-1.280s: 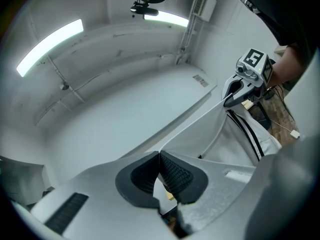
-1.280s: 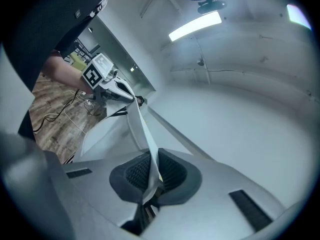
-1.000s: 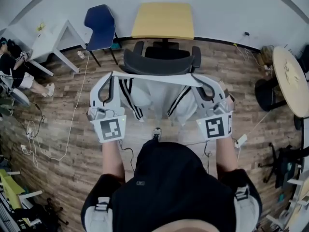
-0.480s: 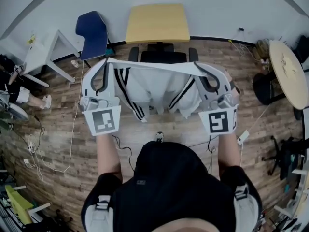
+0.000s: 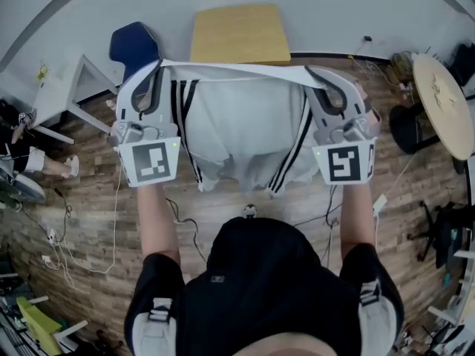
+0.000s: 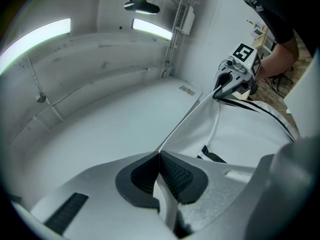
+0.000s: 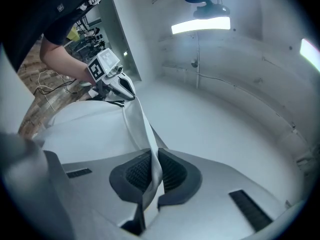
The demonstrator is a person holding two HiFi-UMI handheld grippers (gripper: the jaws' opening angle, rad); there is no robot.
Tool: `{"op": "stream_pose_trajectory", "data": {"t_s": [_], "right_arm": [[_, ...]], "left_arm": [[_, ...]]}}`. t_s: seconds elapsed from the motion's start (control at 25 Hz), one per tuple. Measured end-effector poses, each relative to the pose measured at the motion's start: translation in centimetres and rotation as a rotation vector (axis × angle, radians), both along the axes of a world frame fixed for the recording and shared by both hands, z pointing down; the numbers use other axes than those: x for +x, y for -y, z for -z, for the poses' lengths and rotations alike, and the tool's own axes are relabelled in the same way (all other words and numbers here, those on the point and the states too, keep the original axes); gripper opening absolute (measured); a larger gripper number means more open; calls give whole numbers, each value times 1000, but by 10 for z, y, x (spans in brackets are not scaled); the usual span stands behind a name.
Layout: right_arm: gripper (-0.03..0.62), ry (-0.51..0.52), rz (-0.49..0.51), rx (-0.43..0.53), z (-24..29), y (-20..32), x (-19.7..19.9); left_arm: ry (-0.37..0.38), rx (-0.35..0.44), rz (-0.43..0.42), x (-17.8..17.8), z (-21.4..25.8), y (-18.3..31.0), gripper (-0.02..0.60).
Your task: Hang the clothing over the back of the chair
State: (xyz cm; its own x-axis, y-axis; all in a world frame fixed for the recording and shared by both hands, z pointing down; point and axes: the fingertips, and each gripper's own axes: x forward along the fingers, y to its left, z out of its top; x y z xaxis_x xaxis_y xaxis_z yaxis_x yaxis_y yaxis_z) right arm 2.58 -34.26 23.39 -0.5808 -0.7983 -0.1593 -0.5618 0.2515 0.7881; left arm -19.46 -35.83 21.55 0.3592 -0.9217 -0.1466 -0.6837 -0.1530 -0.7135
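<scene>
Wood-plank floor [image 5: 89,191] lay below, with cables [image 5: 111,221] trailing across it. White clothing [image 5: 237,132] with black side stripes hung spread in the air in front of the person [image 5: 260,288] — waistband [image 5: 237,70] pulled taut along the top, legs dangling. Yellow table [image 5: 239,32] stood just beyond it, blue chair [image 5: 132,43] to that table's left. Left claw [image 5: 159,64] was clamped on the waistband's left end, fabric pinched between the pads. Right claw [image 5: 312,71] was likewise clamped on the right end — the two well apart, about level.

One striped garment [image 5: 241,124], two grippers, left gripper [image 5: 160,64] and right gripper [image 5: 310,70], one blue chair [image 5: 132,44], one yellow table [image 5: 239,34]
</scene>
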Motion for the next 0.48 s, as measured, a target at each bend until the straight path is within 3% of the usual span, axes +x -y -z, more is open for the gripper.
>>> {"op": "stream_pose_trajectory", "data": {"t_s": [0.48], "right_arm": [[-3, -23, -39, -144, -49, 74, -12]], "left_arm": [[68, -105, -14, -11, -58, 82, 2]]}}
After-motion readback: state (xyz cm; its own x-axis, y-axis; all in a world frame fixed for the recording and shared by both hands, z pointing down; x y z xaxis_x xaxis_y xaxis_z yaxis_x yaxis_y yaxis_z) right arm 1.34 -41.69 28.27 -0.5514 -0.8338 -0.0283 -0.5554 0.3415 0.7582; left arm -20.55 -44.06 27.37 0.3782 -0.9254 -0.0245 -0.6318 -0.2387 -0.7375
